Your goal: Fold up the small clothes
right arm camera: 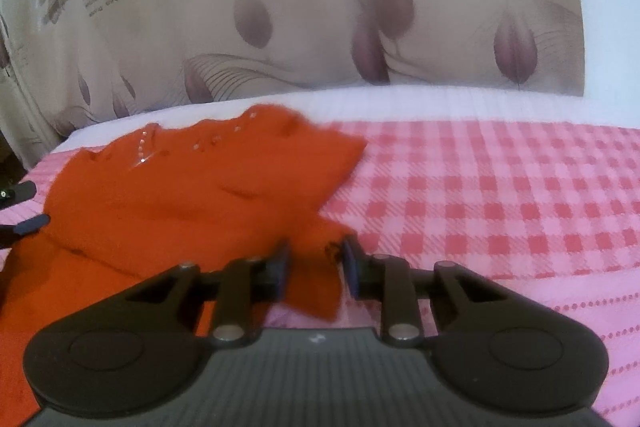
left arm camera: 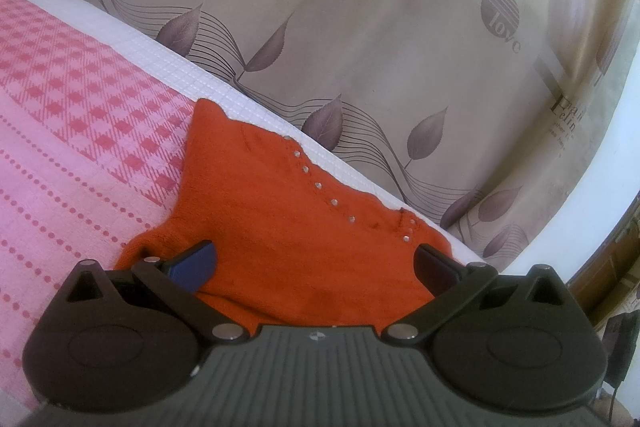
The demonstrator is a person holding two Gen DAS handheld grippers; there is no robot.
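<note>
Orange garment on a pink bed, a flap of it between the right hand-held gripper's jaws.

The right hand-held gripper [right arm camera: 314,269] reaches low over the bed [right arm camera: 500,195], its jaws narrowed around a hanging flap of the orange garment [right arm camera: 192,187]; blur hides whether the pads actually press the cloth. The garment lies spread on the left part of the bed, reaching almost to the far edge, a row of small shiny studs [right arm camera: 140,151] near its far hem. The bed's cover is pink check, turning to dotted stripes at the near right. A leaf-print curtain [right arm camera: 280,7] hangs beyond the far edge. A dark gripper part [right arm camera: 24,225] shows at the left border.
</note>
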